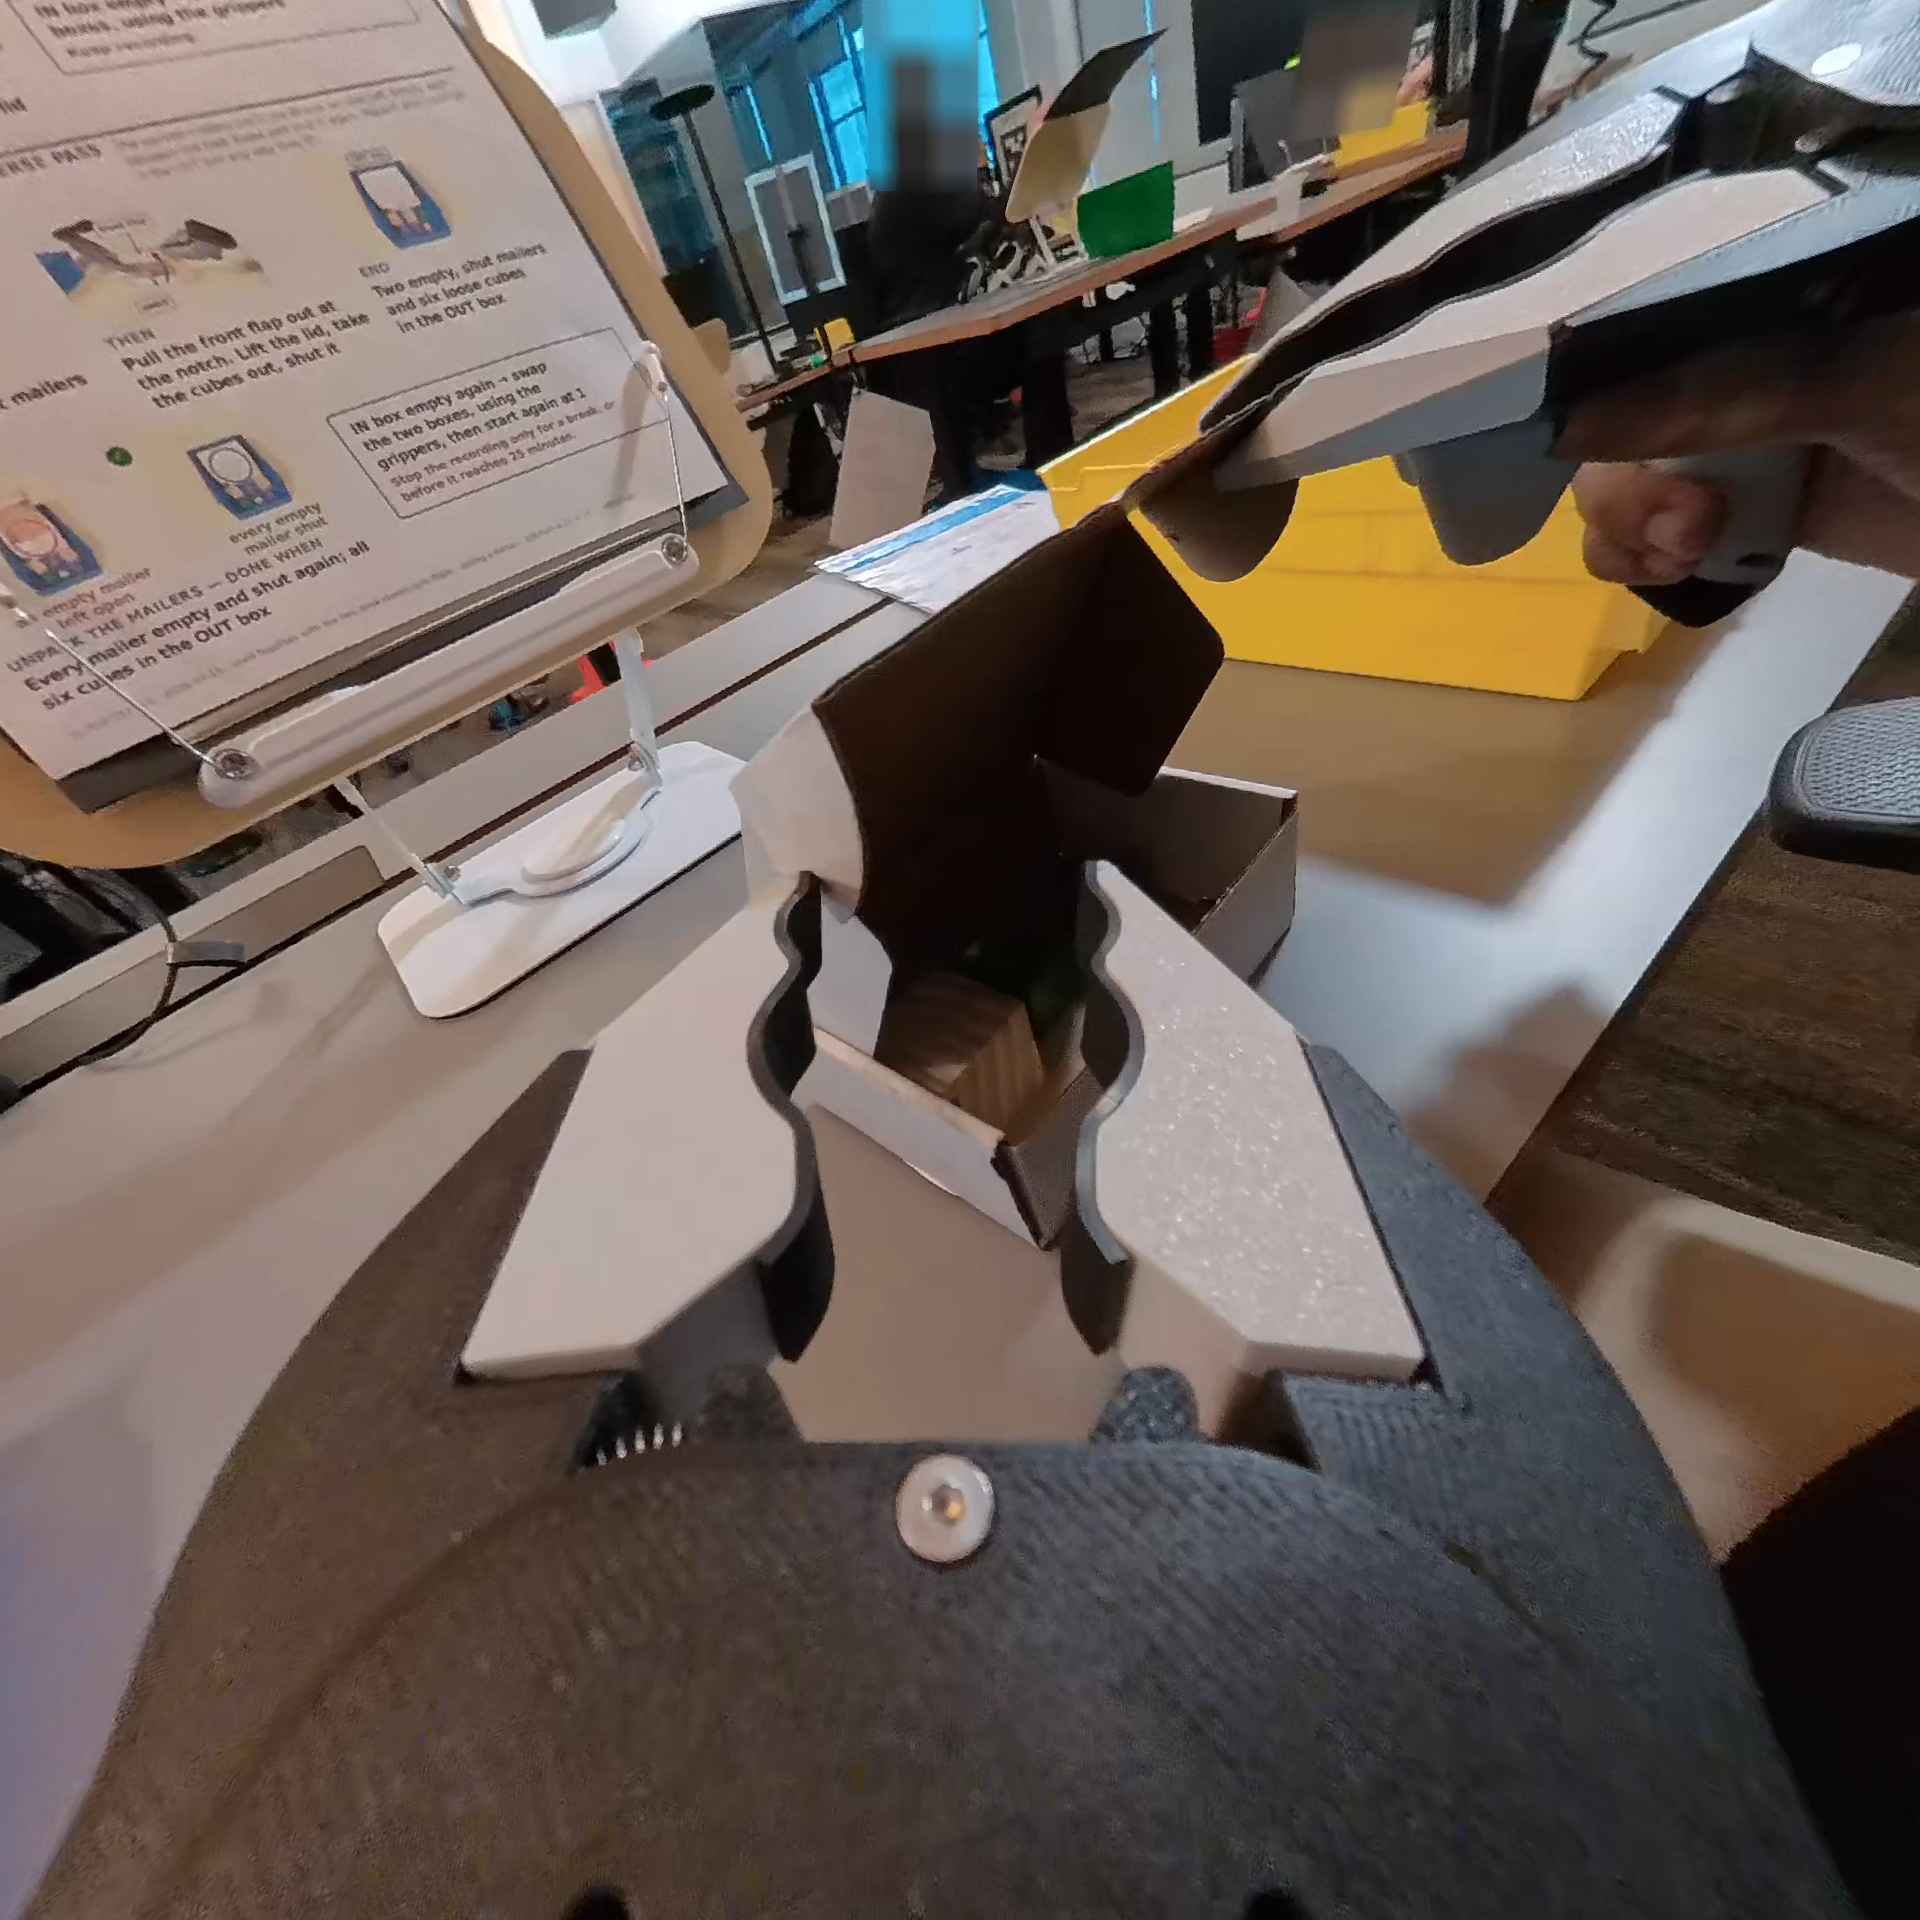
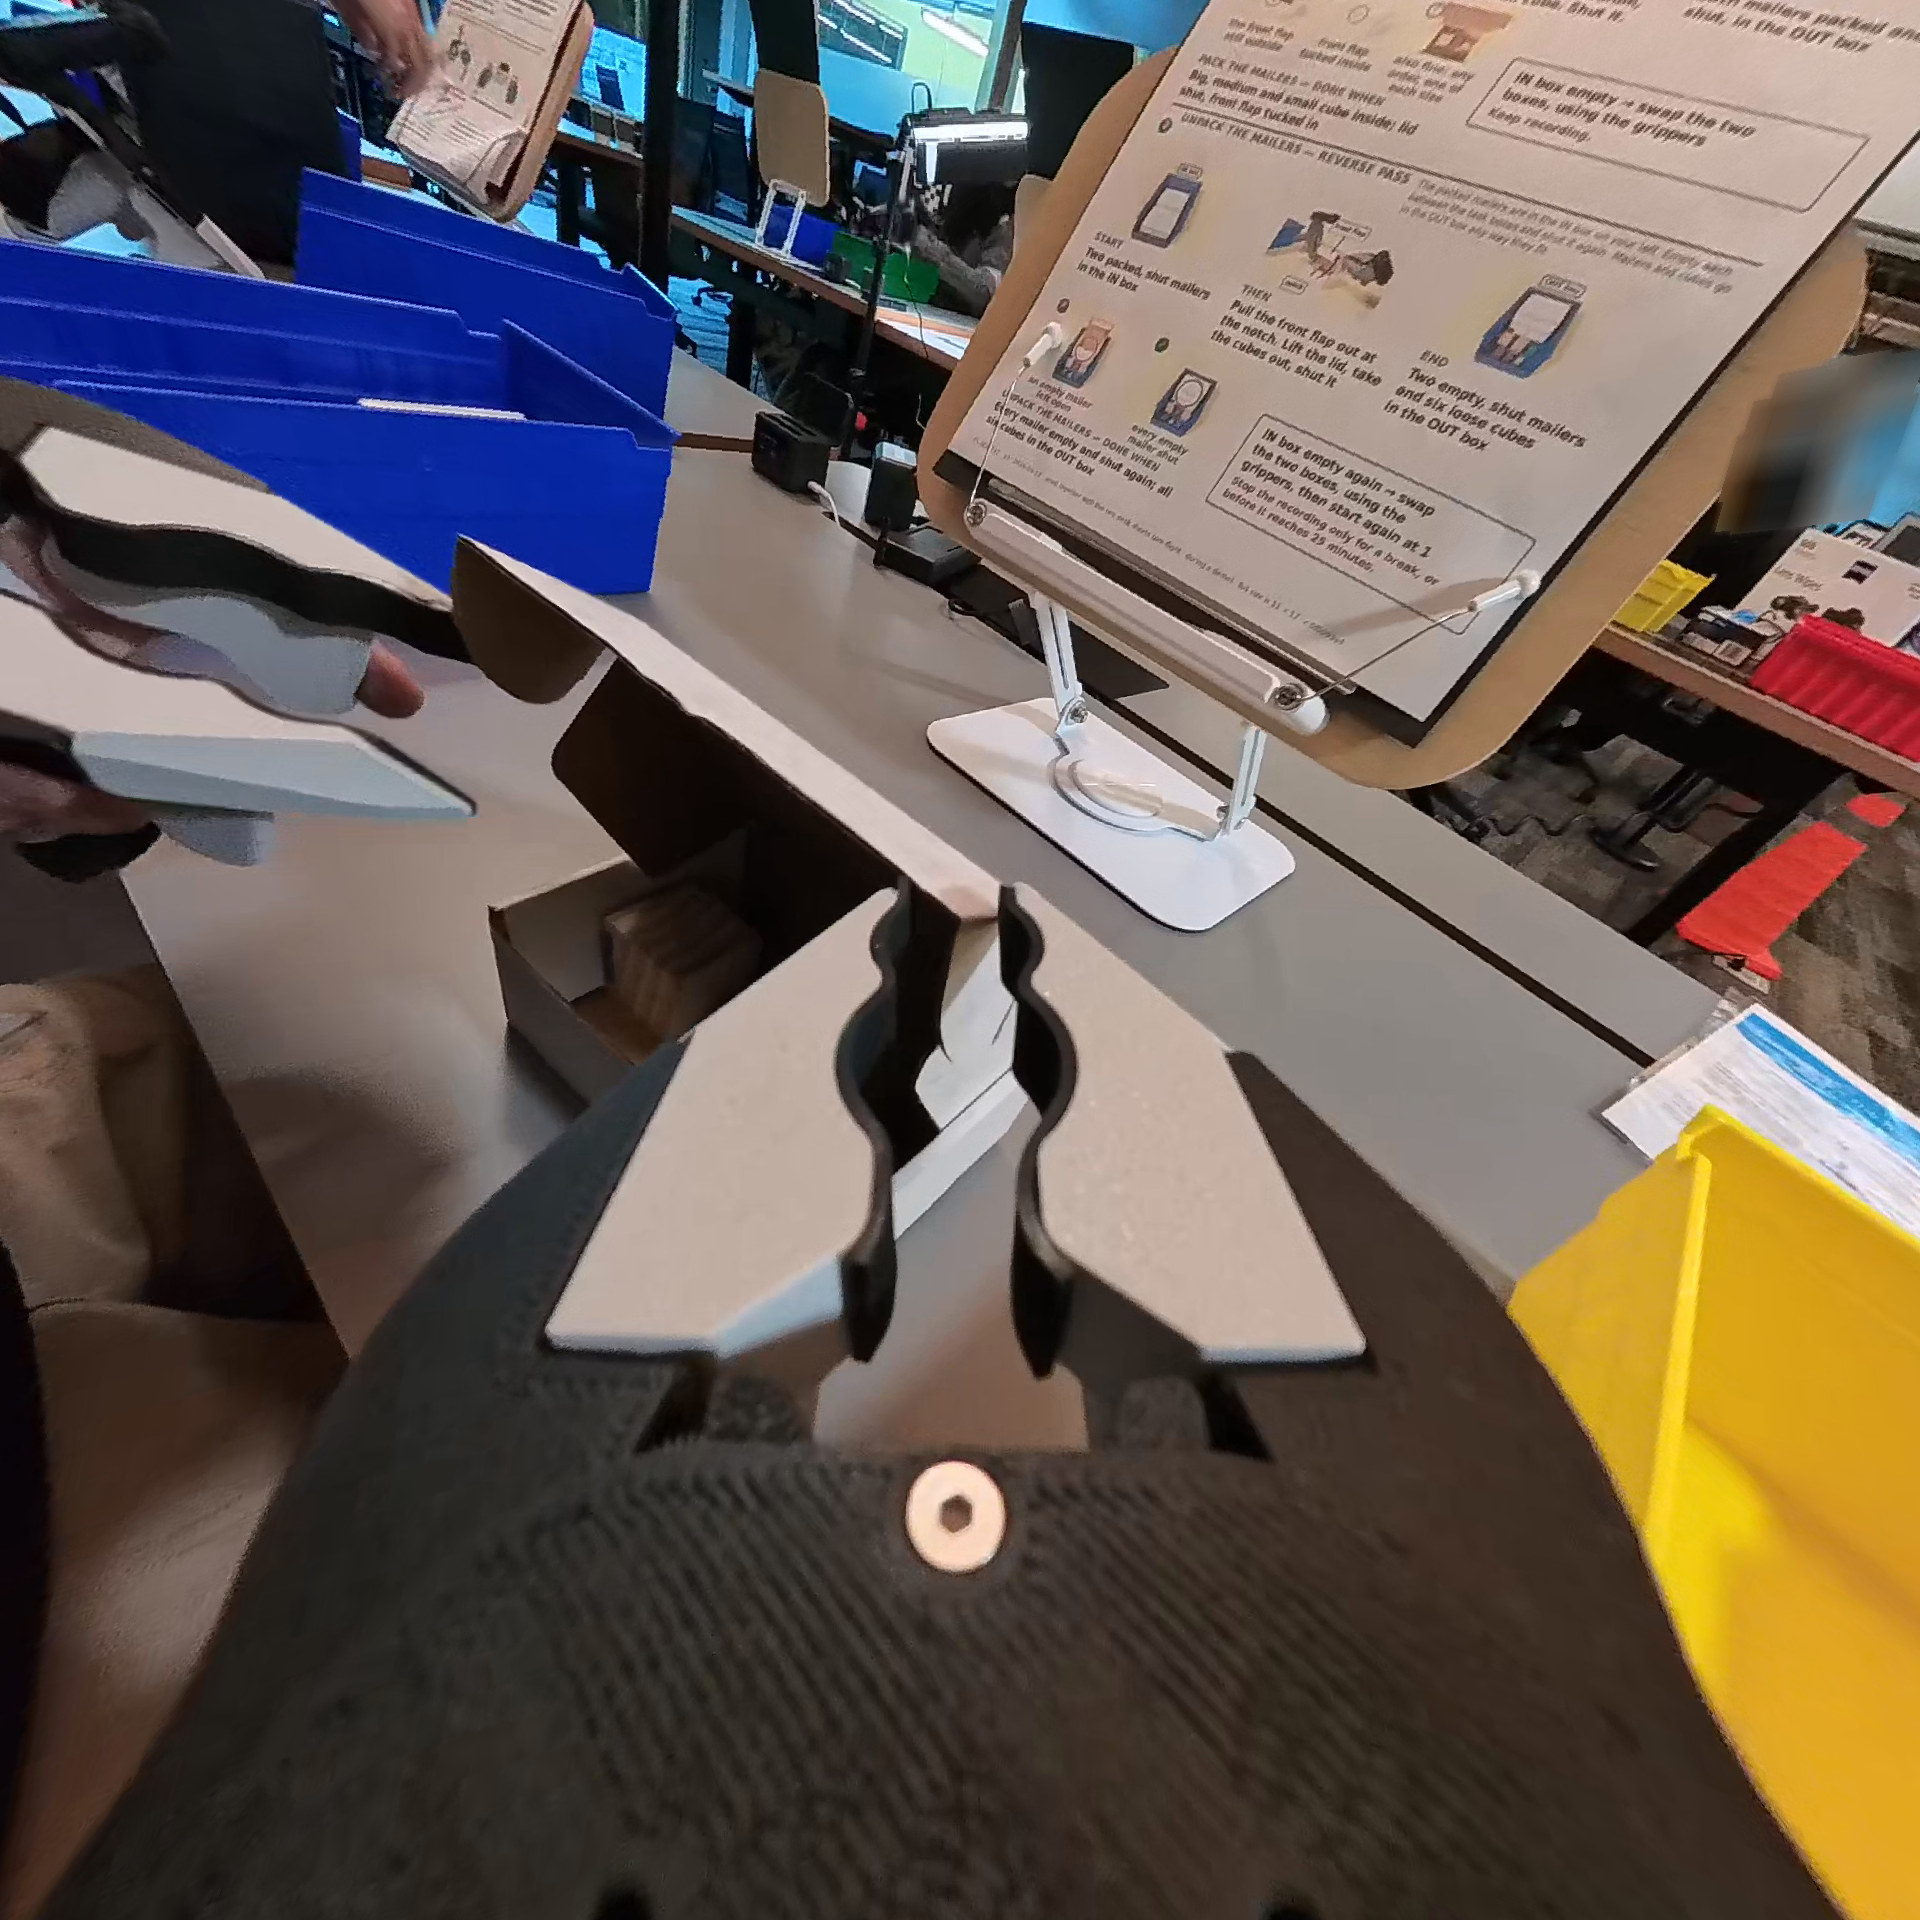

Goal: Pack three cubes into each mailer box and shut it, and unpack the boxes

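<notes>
A white mailer box [image 1: 914,1132] with a dark inside stands open on the grey table. A wooden cube [image 1: 977,1060] and something green [image 1: 1049,997] lie in it. My right gripper [image 1: 1216,457] is shut on the front edge of the raised lid [image 1: 1039,675] and holds it up. In the right wrist view the lid's edge [image 2: 727,675] runs between my right gripper's [image 2: 961,899] fingers, and the box [image 2: 540,997] with the wooden cube [image 2: 675,956] lies below. My left gripper [image 1: 945,894] is open and empty, fingers either side of the box's near corner. It also shows in the right wrist view [image 2: 457,707].
A yellow bin [image 1: 1351,582] [image 2: 1766,1403] stands on the right, blue bins [image 2: 364,416] on the left. An instruction board on a white stand [image 1: 540,883] [image 2: 1143,810] stands behind the box. A printed sheet [image 1: 935,540] lies by the yellow bin. Chargers and cables [image 2: 790,447] sit at the table's back. Spacing between my two grippers at the tips: around 12 cm.
</notes>
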A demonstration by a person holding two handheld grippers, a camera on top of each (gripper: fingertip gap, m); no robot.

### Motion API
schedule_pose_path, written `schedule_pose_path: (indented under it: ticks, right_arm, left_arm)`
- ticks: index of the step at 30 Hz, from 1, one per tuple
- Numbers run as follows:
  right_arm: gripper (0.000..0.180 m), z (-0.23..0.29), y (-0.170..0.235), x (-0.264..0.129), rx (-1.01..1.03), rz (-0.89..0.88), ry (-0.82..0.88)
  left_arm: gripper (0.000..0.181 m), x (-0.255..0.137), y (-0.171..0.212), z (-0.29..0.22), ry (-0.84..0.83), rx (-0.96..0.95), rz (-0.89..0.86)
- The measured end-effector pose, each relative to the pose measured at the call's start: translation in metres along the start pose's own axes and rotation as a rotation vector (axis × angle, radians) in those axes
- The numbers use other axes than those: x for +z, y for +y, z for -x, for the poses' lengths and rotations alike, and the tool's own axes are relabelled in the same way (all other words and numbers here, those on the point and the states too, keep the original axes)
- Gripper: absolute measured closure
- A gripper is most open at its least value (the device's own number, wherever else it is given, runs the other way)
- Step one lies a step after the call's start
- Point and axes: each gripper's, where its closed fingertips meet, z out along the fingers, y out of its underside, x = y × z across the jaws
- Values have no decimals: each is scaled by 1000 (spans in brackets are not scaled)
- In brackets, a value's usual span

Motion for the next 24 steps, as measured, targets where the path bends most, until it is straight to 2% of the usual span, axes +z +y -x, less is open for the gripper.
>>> schedule_pose_path:
  ticks: [4, 13, 24]
  right_arm:
    - [165, 2, 1, -2, 0, 6, -9]
    - [163, 9, 6, -7, -3, 31, -35]
    - [161, 32, 27, -19, -46, 164, -157]
  left_arm:
    - [129, -2, -3, -2, -28, 59, -14]
    - [129, -1, 1, -7, -9, 59, 2]
    - [129, -9, 24, -24, 9, 99, 66]
